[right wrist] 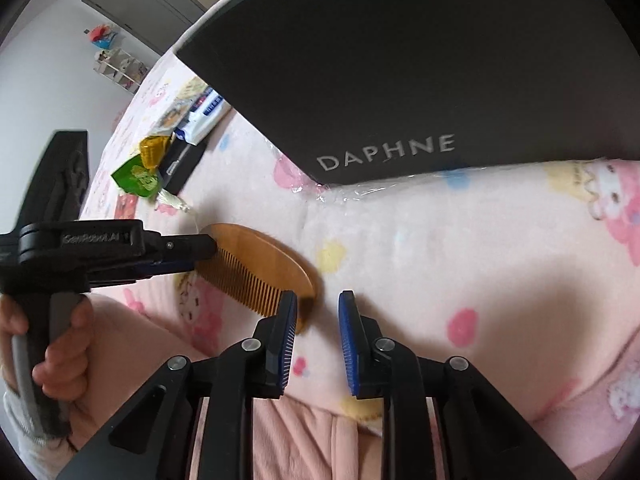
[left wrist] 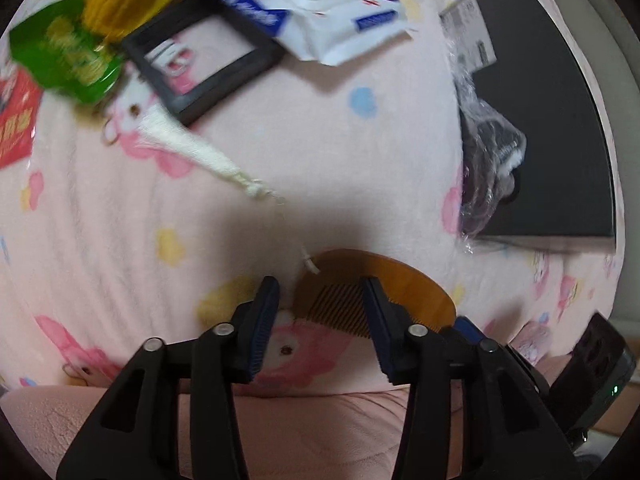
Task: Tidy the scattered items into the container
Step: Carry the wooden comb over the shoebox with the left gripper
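Observation:
A wooden comb (left wrist: 404, 284) lies on the pink blanket near its front edge. My left gripper (left wrist: 320, 284) is open, low over the comb, with the comb's teeth showing between its fingers. In the right wrist view the same comb (right wrist: 256, 256) stretches from the left gripper (right wrist: 202, 256), held by a hand (right wrist: 60, 360), to my right gripper (right wrist: 318, 298). The right gripper is open, and its left finger (right wrist: 286, 320) overlaps the comb's right end. The black DAPHNE box (right wrist: 400, 60) sits just beyond; it is also at the right of the left wrist view (left wrist: 552, 120).
A clear plastic bag of dark items (left wrist: 488, 152) leans on the box. Farther back lie a white tassel keychain (left wrist: 188, 148), a black frame (left wrist: 208, 56), wet wipes (left wrist: 340, 20), a green packet (left wrist: 68, 60), a yellow packet (left wrist: 124, 0) and a red packet (left wrist: 16, 124).

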{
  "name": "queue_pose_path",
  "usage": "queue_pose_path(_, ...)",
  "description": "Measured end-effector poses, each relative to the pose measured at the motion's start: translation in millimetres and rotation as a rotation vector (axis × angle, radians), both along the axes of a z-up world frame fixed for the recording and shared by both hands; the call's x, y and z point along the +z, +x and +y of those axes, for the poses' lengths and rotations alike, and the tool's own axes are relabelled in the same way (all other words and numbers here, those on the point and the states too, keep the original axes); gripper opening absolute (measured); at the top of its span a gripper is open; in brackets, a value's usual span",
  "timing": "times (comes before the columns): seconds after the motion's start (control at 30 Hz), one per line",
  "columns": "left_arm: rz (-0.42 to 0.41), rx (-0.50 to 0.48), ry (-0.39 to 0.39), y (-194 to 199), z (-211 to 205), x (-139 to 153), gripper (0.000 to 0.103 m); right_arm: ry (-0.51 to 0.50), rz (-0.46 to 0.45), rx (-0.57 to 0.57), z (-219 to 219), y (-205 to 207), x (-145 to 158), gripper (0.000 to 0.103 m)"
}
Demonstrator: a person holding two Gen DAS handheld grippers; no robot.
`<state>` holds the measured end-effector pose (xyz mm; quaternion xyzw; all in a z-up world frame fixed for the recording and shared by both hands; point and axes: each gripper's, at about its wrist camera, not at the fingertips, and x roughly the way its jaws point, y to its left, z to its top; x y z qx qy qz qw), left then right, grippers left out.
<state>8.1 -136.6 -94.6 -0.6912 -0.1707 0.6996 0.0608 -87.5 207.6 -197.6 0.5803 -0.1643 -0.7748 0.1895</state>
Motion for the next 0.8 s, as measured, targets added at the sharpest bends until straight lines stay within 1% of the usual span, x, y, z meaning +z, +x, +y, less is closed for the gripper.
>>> queue_pose_path(0.07, -0.006, -0.026, 0.046, 5, 0, 1, 0.05, -0.008, 0.003, -0.006, -3, -2, 0, 0.018)
queue_pose_path(0.2, 0.017, -0.061, 0.113, 15, -2, 10, 0.051, 0.007, 0.046, -0.049, 0, -1, 8, 0.018)
queue_pose_path(0.27, 0.019, -0.05, 0.143, 20, -7, 11, 0.051, 0.006, 0.073, -0.091, 7, -2, 15, 0.018)
queue_pose_path(0.3, 0.026, -0.022, 0.129, 22, -13, 11, 0.051, 0.005, 0.079, -0.104, 10, -3, 17, 0.018)
queue_pose_path(0.37, 0.047, 0.052, 0.069, 25, -28, 12, 0.049, 0.009, 0.08, -0.122, 13, -5, 17, 0.018)
queue_pose_path(0.43, 0.049, 0.084, 0.065, 28, -38, 14, 0.049, 0.019, 0.062, -0.125, 11, -7, 13, 0.019)
queue_pose_path(0.5, 0.034, 0.06, 0.07, 31, -39, 13, 0.049, 0.019, 0.031, -0.114, 8, -9, 5, 0.019)
queue_pose_path(0.6, 0.038, 0.004, 0.059, 34, -35, 14, 0.049, -0.008, 0.028, -0.104, 3, -10, 0, 0.023)
queue_pose_path(0.63, 0.05, -0.014, 0.074, 37, -35, 17, 0.043, -0.012, 0.033, -0.107, 4, -9, 1, 0.023)
queue_pose_path(0.7, 0.069, -0.031, 0.09, 41, -38, 22, 0.04, -0.02, 0.042, -0.113, 7, -8, 4, 0.024)
queue_pose_path(0.73, 0.073, -0.022, 0.094, 45, -43, 25, 0.036, -0.024, 0.046, -0.116, 8, -8, 5, 0.024)
queue_pose_path(0.8, 0.078, -0.007, 0.098, 50, -53, 30, 0.035, -0.032, 0.055, -0.123, 11, -7, 7, 0.024)
